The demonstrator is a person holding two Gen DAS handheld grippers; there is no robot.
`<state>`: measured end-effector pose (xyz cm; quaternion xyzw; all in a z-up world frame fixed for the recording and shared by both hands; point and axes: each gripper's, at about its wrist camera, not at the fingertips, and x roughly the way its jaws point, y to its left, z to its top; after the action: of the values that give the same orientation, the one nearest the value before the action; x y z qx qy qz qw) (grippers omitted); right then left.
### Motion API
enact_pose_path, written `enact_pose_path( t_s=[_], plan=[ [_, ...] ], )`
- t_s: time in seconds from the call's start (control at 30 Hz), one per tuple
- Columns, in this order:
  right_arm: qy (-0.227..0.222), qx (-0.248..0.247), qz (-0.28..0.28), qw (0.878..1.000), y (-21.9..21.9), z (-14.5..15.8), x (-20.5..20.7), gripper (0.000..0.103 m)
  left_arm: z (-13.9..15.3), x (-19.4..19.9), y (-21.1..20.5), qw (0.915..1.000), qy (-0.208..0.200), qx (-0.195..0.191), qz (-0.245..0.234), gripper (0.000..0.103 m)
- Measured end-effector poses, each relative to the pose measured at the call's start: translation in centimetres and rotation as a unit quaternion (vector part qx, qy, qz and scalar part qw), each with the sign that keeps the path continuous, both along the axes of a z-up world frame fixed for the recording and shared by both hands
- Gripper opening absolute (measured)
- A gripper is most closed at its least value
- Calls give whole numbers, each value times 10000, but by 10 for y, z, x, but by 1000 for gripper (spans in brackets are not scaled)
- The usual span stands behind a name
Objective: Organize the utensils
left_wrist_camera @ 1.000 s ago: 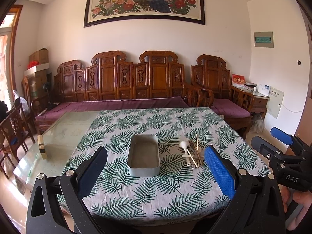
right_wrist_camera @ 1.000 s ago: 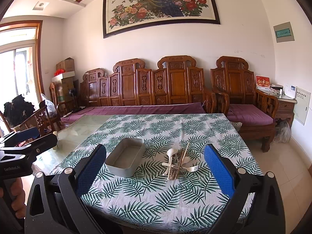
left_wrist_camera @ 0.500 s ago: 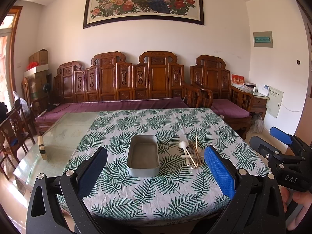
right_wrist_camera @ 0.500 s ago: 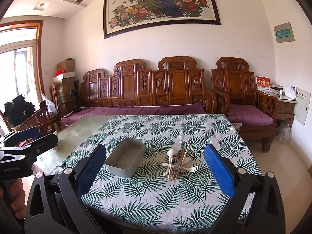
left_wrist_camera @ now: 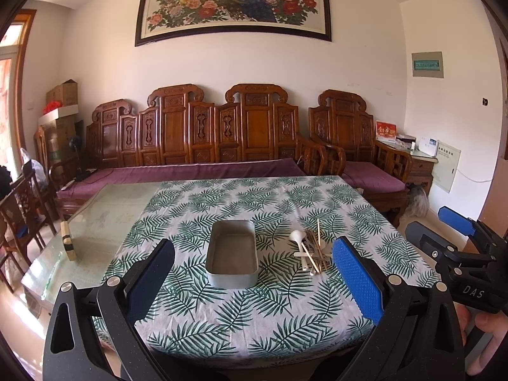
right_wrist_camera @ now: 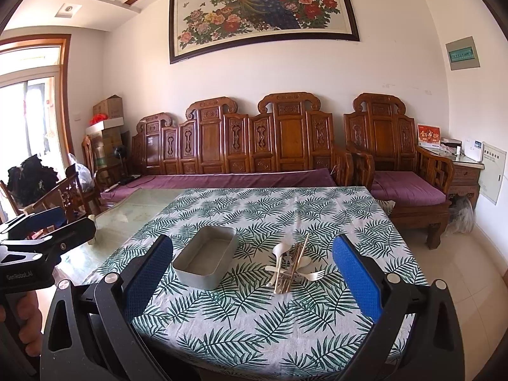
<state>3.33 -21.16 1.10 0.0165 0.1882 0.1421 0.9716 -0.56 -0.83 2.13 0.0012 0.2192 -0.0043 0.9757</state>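
A grey rectangular metal tray (left_wrist_camera: 232, 253) (right_wrist_camera: 206, 260) sits empty on the leaf-patterned tablecloth (left_wrist_camera: 254, 311) (right_wrist_camera: 254, 317). To its right lies a heap of utensils (left_wrist_camera: 311, 250) (right_wrist_camera: 290, 263): white spoons, a white fork and wooden chopsticks. My left gripper (left_wrist_camera: 254, 276) hangs open above the near table edge, well short of the tray. My right gripper (right_wrist_camera: 252, 276) is open too, nothing between its blue pads, short of the utensils. Each gripper shows at the other view's edge, held by a hand.
The cloth covers the right part of a glass-topped table (left_wrist_camera: 95, 222); a small wooden block (left_wrist_camera: 67, 244) stands on the bare glass at left. A carved wooden sofa (left_wrist_camera: 206, 146) with purple cushions runs behind the table. Wooden chairs (left_wrist_camera: 22, 209) stand at left.
Both views have barely shifted; the grippers stay open and nothing on the table has moved.
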Motion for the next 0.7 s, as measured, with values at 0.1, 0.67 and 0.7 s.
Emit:
enact_pose_path(
  t_s=[0.1, 0.67, 0.7],
  plan=[
    [8, 8, -4, 10000, 0, 2, 0, 101, 0, 0, -1, 10000, 6, 2, -4, 97],
    [187, 28, 13, 9998, -6, -13, 20, 101, -34, 37, -5, 9995, 307, 2, -112, 97],
    [235, 26, 13, 9997, -6, -17, 26, 101, -38, 42, -6, 9993, 347, 14, -145, 97]
  ],
)
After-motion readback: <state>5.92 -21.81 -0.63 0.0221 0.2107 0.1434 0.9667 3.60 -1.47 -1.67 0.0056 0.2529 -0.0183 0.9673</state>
